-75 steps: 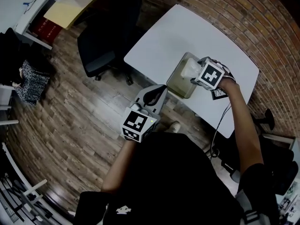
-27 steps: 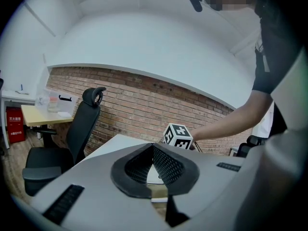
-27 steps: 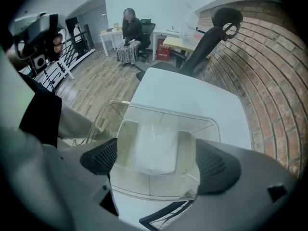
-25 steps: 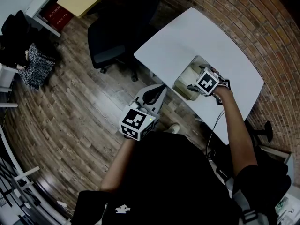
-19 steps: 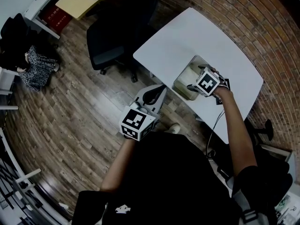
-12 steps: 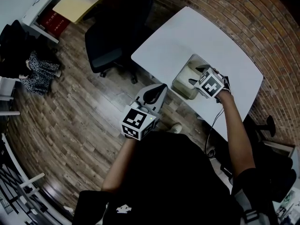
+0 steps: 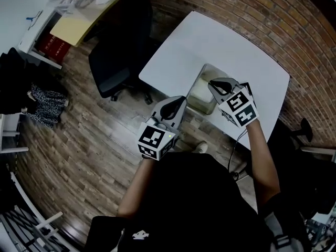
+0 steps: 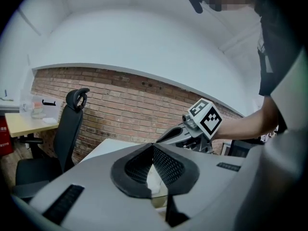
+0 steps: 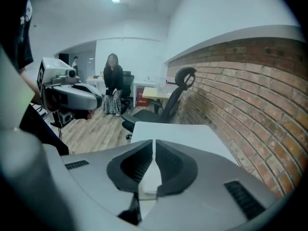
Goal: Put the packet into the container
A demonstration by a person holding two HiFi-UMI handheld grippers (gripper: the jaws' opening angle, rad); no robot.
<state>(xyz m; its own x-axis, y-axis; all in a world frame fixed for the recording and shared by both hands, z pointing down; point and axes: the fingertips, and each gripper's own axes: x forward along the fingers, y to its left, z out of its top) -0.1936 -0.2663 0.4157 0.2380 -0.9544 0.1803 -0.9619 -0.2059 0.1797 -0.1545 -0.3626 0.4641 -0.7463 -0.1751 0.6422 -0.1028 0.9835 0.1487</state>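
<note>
Looking down from my head camera at a white table [image 7: 231,41] on a wood-plank floor, I take the clear container [image 7: 199,109] near the table's front edge as my landmark.

Far left of the container, under a yellow desk, sits a red box [image 7: 51,44]. Its lettering is too small for me to read. A black office chair [image 7: 113,62] stands to the container's left, off the table.

Just left of the container, off the table's edge, is my left gripper [image 7: 181,100]. Its jaws are pressed together with nothing in them, and its tip points toward the container.

The pale packet [image 7: 199,92] lies inside the container, and neither gripper touches it.

Over the container's right side hangs my right gripper [image 7: 211,82]. Its jaws have just been closing and now meet on nothing.

I judge the task essentially done, since the packet is in and let go. All that seems left is drawing both tools clear.

The only print near the container is the black-and-white square marker on each gripper's cube [image 7: 240,108]. I can read no brand or label on the packet or the container.
</note>
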